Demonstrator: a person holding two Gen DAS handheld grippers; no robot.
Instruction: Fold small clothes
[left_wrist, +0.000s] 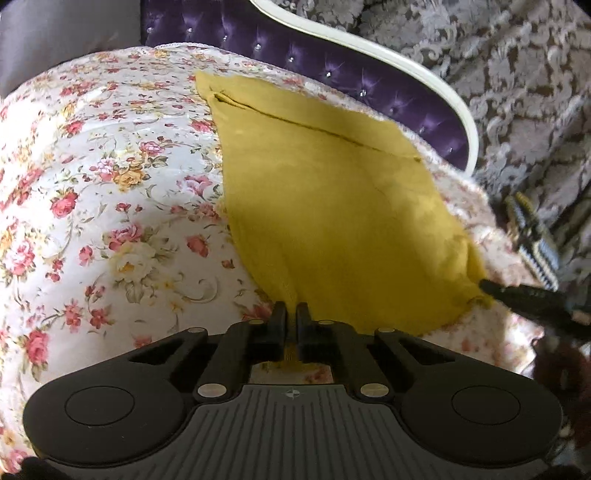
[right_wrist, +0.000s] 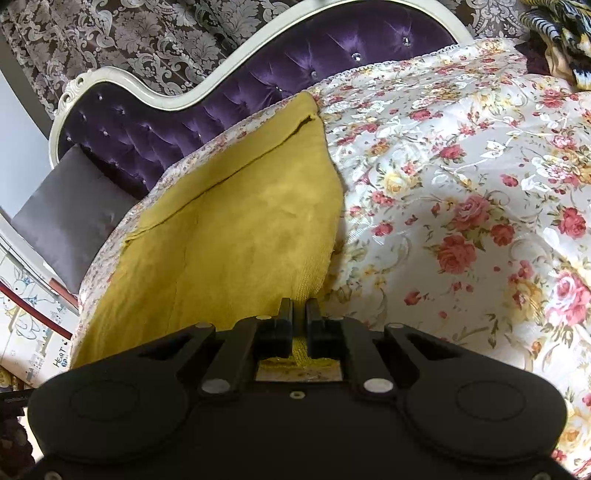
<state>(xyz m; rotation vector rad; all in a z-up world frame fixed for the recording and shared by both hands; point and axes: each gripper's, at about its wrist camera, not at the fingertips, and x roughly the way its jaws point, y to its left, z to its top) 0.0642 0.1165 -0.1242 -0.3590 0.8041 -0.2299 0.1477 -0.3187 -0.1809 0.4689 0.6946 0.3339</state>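
The left hand-held gripper (left_wrist: 291, 314) pinches one near corner of the yellow cloth (left_wrist: 332, 206). The right hand-held gripper (right_wrist: 300, 310) pinches the other. The cloth lies flat on the flowery bed (left_wrist: 110, 184), by its purple headboard (left_wrist: 332, 62).

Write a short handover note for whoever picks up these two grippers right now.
Left gripper: shut on the near corner of the mustard-yellow knit garment.
Right gripper: shut on the garment's other near corner.
Garment lies flat on the floral bedspread, far edge by the purple tufted headboard.
Done: one fold line shows near the far edge; both near corners gripped.
Left: lift both corners and fold toward the headboard.
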